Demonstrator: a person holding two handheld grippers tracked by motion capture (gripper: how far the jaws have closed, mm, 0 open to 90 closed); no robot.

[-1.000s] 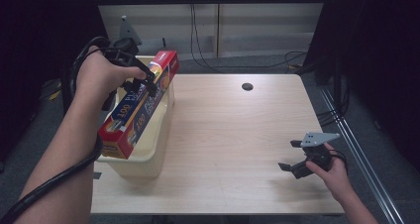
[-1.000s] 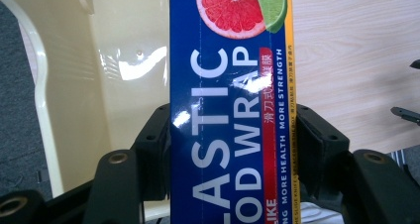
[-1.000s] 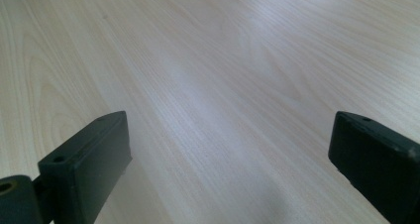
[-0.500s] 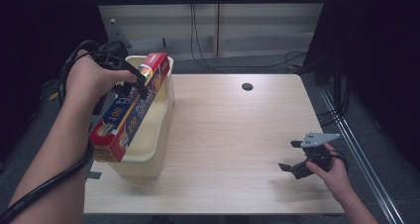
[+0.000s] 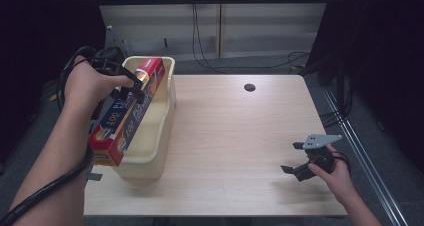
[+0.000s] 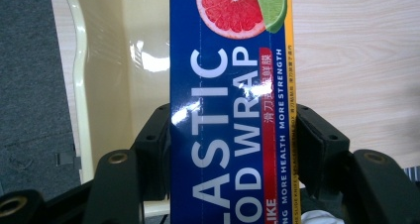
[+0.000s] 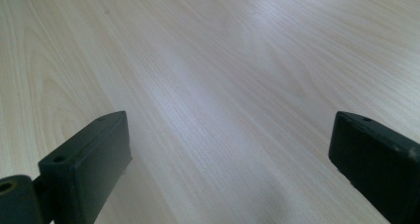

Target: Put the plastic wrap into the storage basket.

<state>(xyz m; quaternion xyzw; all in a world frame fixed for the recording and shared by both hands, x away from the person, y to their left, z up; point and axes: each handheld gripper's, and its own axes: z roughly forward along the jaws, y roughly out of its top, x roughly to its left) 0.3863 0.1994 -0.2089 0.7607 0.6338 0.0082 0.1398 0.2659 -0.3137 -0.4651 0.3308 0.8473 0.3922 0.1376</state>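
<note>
Currently, the left gripper [image 5: 131, 88] is seen at the desk's left edge, jaws clamped on a long plastic wrap box [image 5: 127, 113]. In the left gripper view the box [image 6: 230, 105] is pinched across its narrow width, a black jaw pressed against each long side, blue face with white "PLASTIC FOOD WRAP" lettering and a citrus picture turned toward the camera. From the high view the box is seen held tilted: far end up near the far rim of a cream plastic bin [image 5: 160, 116], near end lower and past the bin's near-left corner, on the person's side. The grip sits toward the far half of the box. Whether the box touches the bin rim cannot be told. The bin's inside wall [image 6: 111, 75] is visible just beyond the left jaw; bare desk [image 6: 356, 60] lies beyond the right jaw.

The right gripper [image 5: 299, 160] is held low over the near-right part of the desk [image 5: 235, 136], well apart from the bin and box. Its jaws are spread wide with nothing between them; in the right gripper view only wood grain [image 7: 223, 85] is seen between and ahead of them. A grey three-cornered plate is carried on top. A small dark hole [image 5: 249, 87] is set in the desk far ahead of the right jaws.
</note>
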